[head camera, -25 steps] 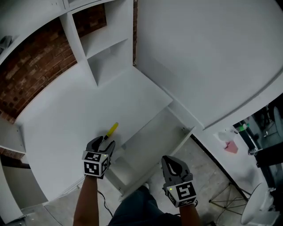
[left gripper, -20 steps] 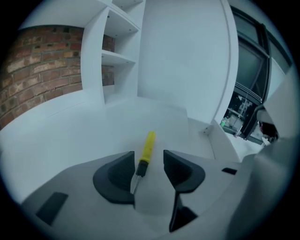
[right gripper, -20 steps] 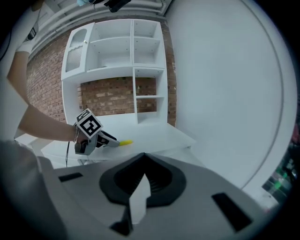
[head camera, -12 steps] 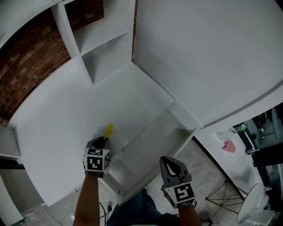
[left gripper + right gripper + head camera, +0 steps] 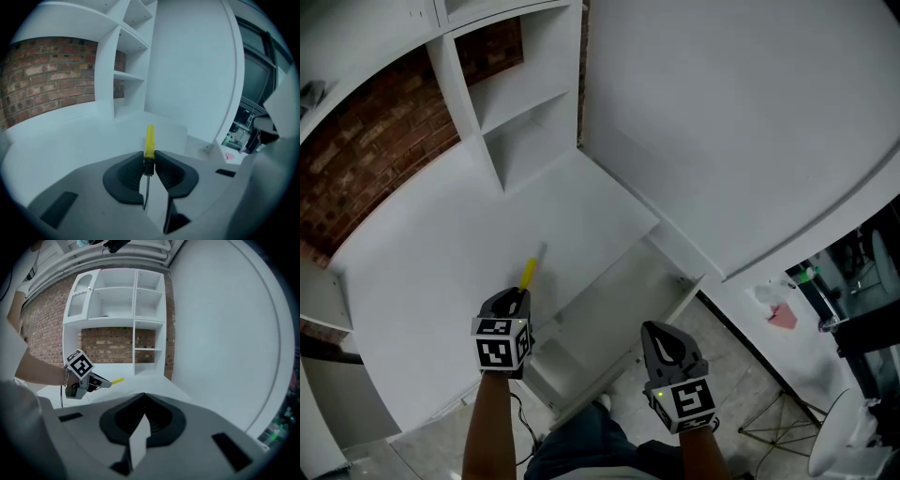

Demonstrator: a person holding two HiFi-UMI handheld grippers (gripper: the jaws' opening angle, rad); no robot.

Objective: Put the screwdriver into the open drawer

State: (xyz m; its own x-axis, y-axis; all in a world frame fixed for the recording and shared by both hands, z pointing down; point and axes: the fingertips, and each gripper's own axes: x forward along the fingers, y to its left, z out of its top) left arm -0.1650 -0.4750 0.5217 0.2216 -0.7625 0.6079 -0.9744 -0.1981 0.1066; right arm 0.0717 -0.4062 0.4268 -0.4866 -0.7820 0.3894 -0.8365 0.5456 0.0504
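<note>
Lifted since a second ago, the screwdriver point(image 5: 529, 271) now sits pinched at its dark collar between the left gripper's point(image 5: 514, 298) jaws, just above the desk point(image 5: 431, 253). The right gripper point(image 5: 662, 332) hangs with jaws pressed together, empty. Pickup looks done; carrying it across into the open drawer point(image 5: 602, 311) beside it is still left.

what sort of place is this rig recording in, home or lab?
Looks like a home-office style corner, possibly staged in a lab. There is a white desk with an open drawer at its front edge, a white shelf unit at its back, and a brick wall behind.
</note>
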